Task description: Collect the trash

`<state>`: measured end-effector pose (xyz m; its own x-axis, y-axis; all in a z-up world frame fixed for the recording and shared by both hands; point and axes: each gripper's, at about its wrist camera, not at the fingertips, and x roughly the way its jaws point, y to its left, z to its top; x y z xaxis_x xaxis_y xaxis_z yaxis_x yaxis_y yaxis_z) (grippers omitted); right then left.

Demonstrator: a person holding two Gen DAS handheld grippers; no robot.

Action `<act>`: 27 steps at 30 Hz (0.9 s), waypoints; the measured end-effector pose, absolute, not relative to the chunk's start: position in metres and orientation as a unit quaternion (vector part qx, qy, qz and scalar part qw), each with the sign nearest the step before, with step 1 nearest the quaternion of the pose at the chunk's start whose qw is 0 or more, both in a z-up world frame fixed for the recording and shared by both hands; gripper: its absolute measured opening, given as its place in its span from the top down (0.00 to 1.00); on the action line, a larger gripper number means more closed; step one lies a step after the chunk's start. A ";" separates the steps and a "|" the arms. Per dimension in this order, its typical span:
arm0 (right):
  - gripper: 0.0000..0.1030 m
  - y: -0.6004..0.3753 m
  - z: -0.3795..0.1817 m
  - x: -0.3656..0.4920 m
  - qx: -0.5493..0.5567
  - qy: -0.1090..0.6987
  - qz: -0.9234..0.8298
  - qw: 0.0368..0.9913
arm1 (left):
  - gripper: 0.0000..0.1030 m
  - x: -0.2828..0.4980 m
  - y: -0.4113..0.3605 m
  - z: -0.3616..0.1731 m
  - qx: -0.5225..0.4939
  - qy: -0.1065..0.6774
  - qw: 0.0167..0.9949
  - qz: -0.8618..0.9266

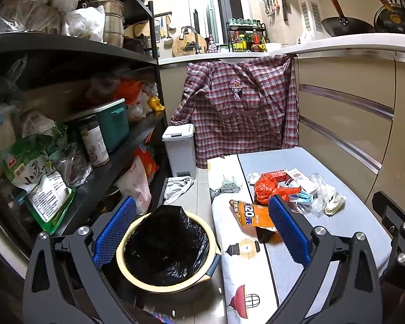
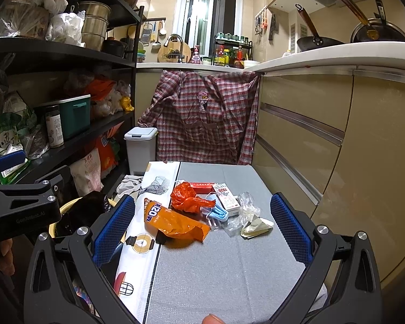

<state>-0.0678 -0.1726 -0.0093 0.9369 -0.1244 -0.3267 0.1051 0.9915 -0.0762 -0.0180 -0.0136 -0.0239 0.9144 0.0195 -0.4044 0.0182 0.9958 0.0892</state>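
Trash lies on a low grey table (image 2: 229, 270): an orange snack wrapper (image 2: 172, 221), a red plastic bag (image 2: 186, 198), a blue face mask (image 2: 218, 212), a white carton (image 2: 226, 197), a red box (image 2: 202, 187), clear plastic (image 2: 245, 205) and crumpled paper (image 2: 256, 225). The wrapper (image 1: 252, 216) and red bag (image 1: 267, 187) also show in the left wrist view. A round bin with a black liner (image 1: 167, 245) stands on the floor left of the table. My left gripper (image 1: 202, 229) is open and empty above the bin. My right gripper (image 2: 202, 229) is open and empty, short of the pile.
A black shelf rack (image 1: 67, 54) full of food bags fills the left side. A small white pedal bin (image 1: 179, 145) and a plaid shirt (image 1: 237, 108) stand behind the table. Beige drawers (image 2: 310, 135) line the right. A rag (image 1: 178, 186) lies on the floor.
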 end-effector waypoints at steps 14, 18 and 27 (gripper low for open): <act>0.05 -0.173 -0.010 -0.069 -0.028 0.164 -0.059 0.984 | 0.07 -0.020 -0.010 -0.025 0.045 0.208 0.977 -0.001; 0.05 -0.173 -0.010 -0.068 -0.028 0.166 -0.058 0.984 | 0.07 -0.019 -0.011 -0.025 0.045 0.208 0.977 -0.002; 0.05 -0.173 -0.010 -0.067 -0.027 0.164 -0.060 0.984 | 0.07 -0.018 -0.009 -0.027 0.045 0.213 0.976 -0.006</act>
<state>-0.0667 -0.1729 -0.0102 0.9390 -0.1274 -0.3195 0.1096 0.9913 -0.0734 -0.0176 -0.0090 -0.0272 0.9092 0.0077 -0.4164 0.0309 0.9958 0.0858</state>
